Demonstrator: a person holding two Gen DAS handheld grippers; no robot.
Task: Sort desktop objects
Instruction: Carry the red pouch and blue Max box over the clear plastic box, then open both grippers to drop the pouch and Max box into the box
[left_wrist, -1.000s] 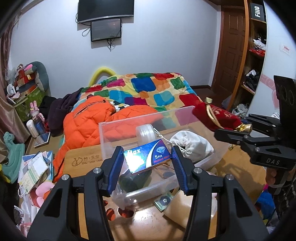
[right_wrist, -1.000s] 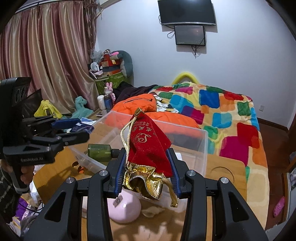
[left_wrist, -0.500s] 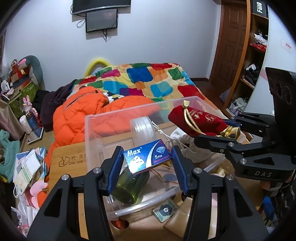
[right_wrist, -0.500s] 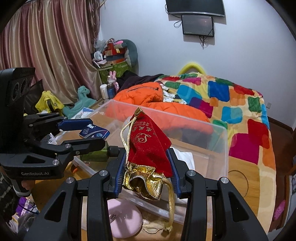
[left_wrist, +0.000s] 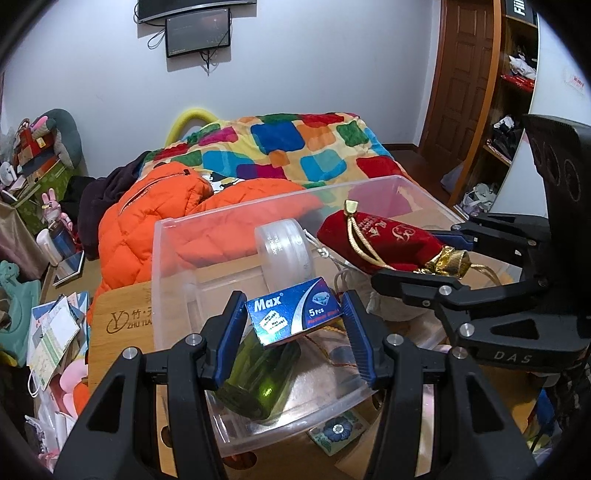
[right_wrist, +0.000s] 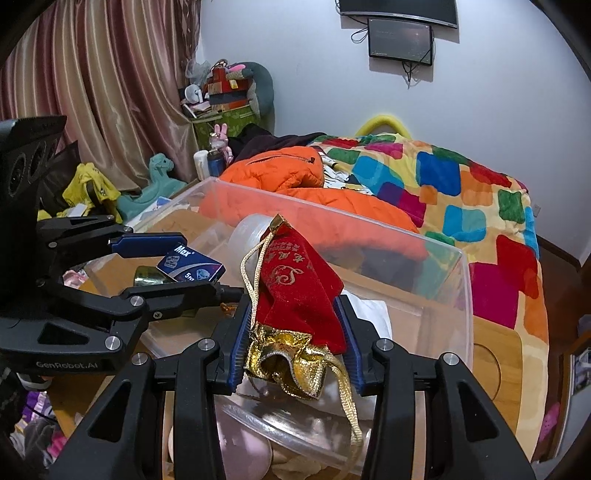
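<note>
My left gripper is shut on a small blue "Max" box and holds it over the clear plastic bin; the box also shows in the right wrist view. My right gripper is shut on a red velvet pouch with a gold mouth and cord, held over the bin's right part; the pouch also shows in the left wrist view. Inside the bin lie a green bottle, a clear round jar and a white cloth bag.
The bin stands on a wooden table. A banknote lies in front of the bin. A pink round thing sits below my right gripper. A bed with a colourful quilt and an orange jacket lies behind.
Both grippers have moved forward over the bin with their loads. The red pouch has come in from the right, closer to the blue box.
</note>
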